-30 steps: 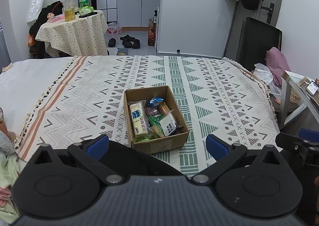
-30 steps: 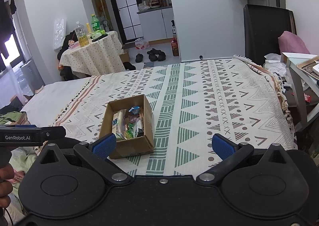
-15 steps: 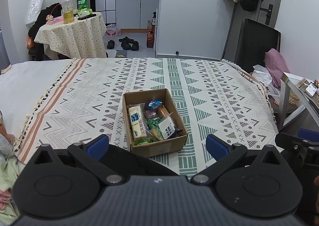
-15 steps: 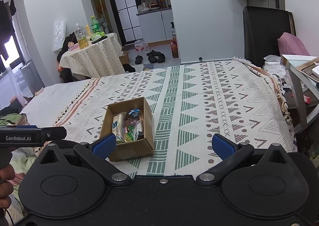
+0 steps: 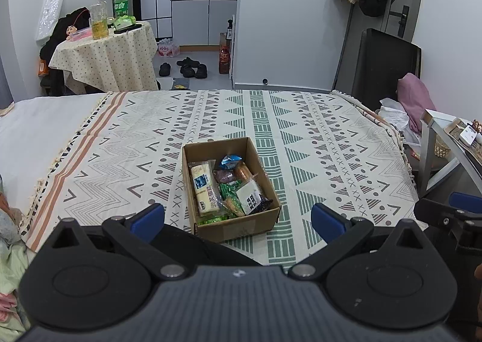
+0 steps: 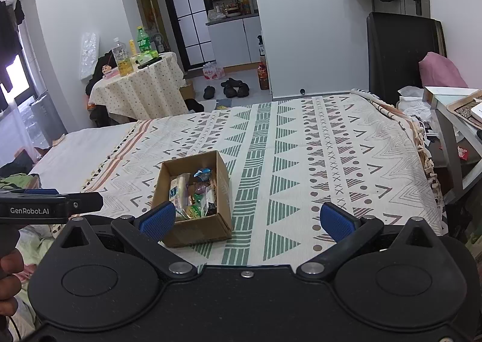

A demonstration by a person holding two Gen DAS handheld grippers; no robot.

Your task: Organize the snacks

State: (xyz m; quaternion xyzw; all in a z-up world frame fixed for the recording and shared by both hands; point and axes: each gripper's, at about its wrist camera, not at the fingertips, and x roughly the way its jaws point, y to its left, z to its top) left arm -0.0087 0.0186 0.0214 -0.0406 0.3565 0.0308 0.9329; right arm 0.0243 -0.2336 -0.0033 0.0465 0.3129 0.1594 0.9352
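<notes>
**Cardboard box of snacks on bed — both tools idle**

Blue-padded left tool [image 5: 238, 218] and right tool [image 6: 247, 220] hang spread wide, holding nothing. Just beyond them a cardboard box [image 5: 238, 226] sits on the patterned bedspread [image 5: 316, 137] — packed with wrapped snacks [image 5: 224, 186]. Farther off stands a draped round table [image 5: 105, 61] bearing bottles.
</notes>
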